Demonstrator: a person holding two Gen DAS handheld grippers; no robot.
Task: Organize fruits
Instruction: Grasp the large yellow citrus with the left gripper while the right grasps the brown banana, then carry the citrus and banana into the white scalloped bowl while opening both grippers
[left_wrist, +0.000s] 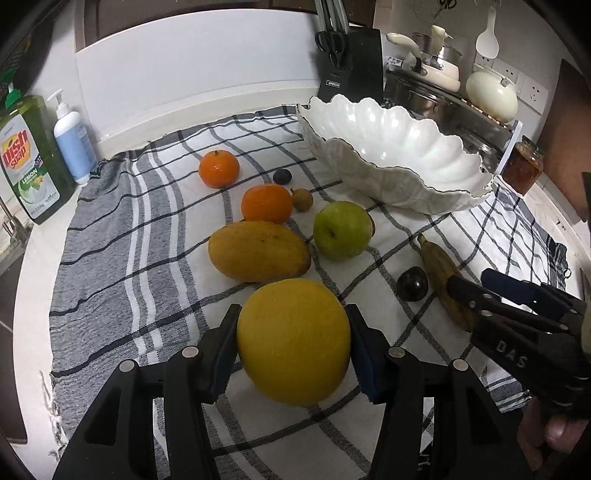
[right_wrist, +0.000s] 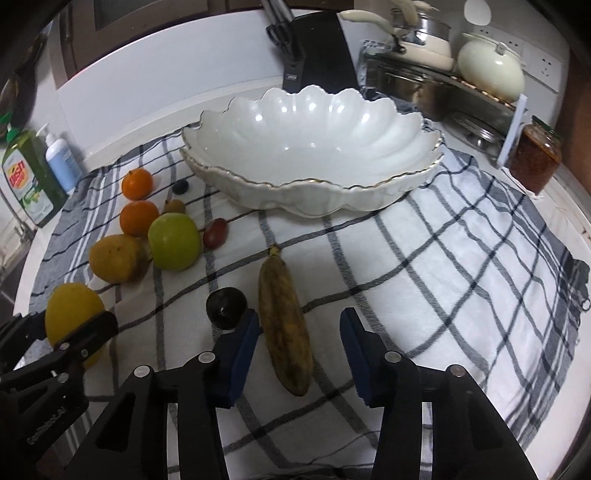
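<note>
The left hand-held gripper (left_wrist: 293, 345) pinches the large yellow fruit (left_wrist: 293, 341): both pads touch its sides, and the fruit sits low over the checked cloth (left_wrist: 110, 229) that covers the table. I cannot tell if it is lifted already or resting on the cloth.

The right hand-held gripper (right_wrist: 299, 341) is spread wide around the brown banana (right_wrist: 284, 325). The banana lies flat on the cloth, and its long axis runs almost straight away from this gripper, with the stem end toward the white scalloped bowl (right_wrist: 406, 177). So the fingers stand on both sides of the narrow width, which looks like the correct way to close. The left finger is just beside the banana, the right finger is more apart, so the banana is not centred. The dark plum (right_wrist: 226, 306) lies just beside the left finger and could be pushed.

The bowl holds no fruit yet. It stands beyond both grippers, and the right one is nearer to it.
</note>
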